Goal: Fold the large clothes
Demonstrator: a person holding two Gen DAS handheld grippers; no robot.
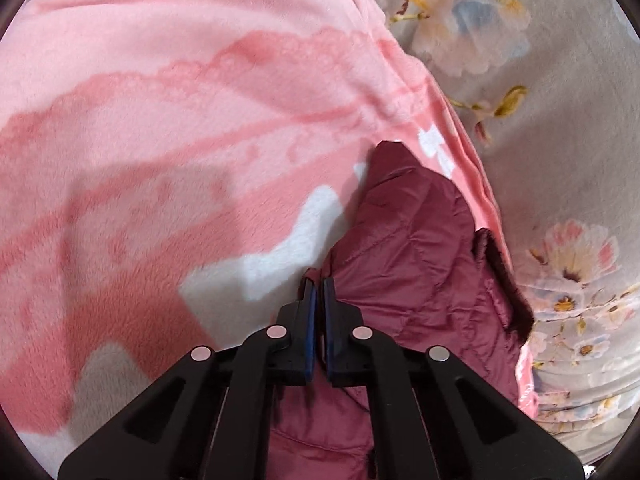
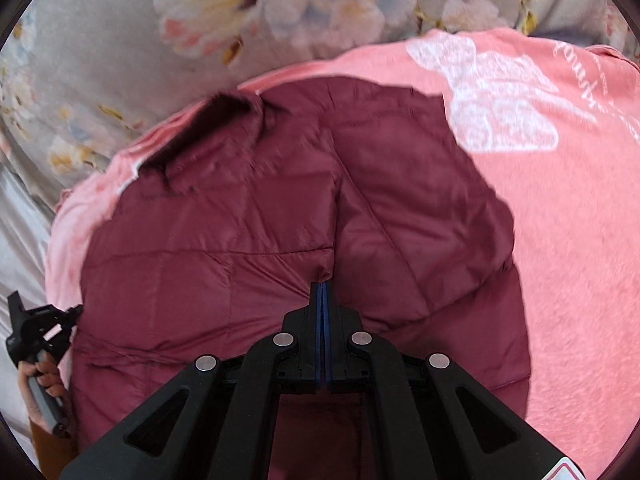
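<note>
**Quilted Jacket Mid-Fold on Pink Blanket**

Your right gripper has its jaws clenched on a ridge of the maroon jacket, which lies on the pink blanket near the blanket's edge beside the floral bedding. Your left gripper is nearly closed at the jacket's side; whether it pinches fabric cannot be told. Carry the fold across evenly with both hands. No containers are visible.

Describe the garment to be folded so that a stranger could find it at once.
A grey floral bedsheet covers the bed, and a pink blanket lies on it. On the blanket lies the jacket: dark maroon, quilted and shiny, unlike the soft pink fleece around it.
</note>
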